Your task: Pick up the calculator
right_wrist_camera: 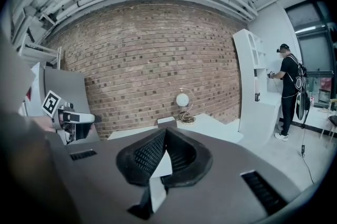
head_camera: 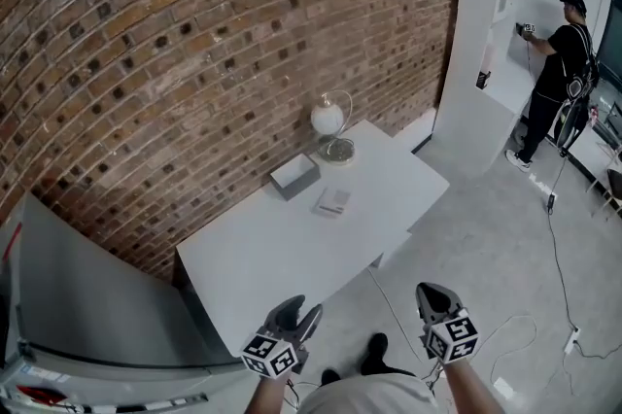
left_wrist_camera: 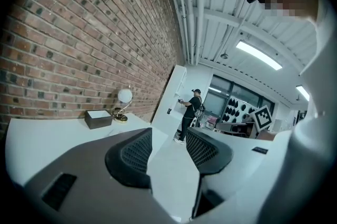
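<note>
our left gripper [head_camera: 302,314] is wide and empty, the right gripper [head_camera: 436,297] closed. the calculator [head_camera: 332,200] lies flat on the table [head_camera: 253,266], well ahead of both; probably light, stiff, thin: we pinch its edges.

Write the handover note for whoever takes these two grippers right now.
Left gripper: open, empty, by the near corner of the table.
Right gripper: shut, empty, over the floor short of the table.
Calculator: lying flat on the table, next to the box and in front of the lamp. Nothing touches it.
Done: nothing yet; neither gripper has reached the calculator.
Left to do: reach across the table, close on the calculator and lift it. The left gripper, already open, looks the readier one.
</note>
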Demonstrator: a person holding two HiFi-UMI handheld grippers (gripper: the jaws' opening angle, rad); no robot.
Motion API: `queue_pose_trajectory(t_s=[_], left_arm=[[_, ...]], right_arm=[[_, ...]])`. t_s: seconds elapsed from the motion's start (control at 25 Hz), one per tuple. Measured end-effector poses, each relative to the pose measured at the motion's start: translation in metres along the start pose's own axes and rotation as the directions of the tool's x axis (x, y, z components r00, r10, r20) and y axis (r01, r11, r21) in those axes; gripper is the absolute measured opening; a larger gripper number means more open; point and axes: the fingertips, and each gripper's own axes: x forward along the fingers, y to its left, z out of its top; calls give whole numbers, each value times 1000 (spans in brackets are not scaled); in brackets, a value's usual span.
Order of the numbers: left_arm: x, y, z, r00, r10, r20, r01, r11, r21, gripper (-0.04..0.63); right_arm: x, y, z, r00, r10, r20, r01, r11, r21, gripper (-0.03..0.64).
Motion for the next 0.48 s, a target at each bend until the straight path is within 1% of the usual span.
queue_pose_trajectory(t_s=[0.28, 0.48], left_arm=[[57, 2, 5, 998, 57, -3, -58, 998, -7, 216], [84, 4, 6, 995, 100, 0, -100, 995, -6, 216]], right_arm=[[39, -52, 10, 997, 71, -17, -71, 997, -5, 12], [58, -78, 12, 993, 114, -26, -115, 993, -11, 12]])
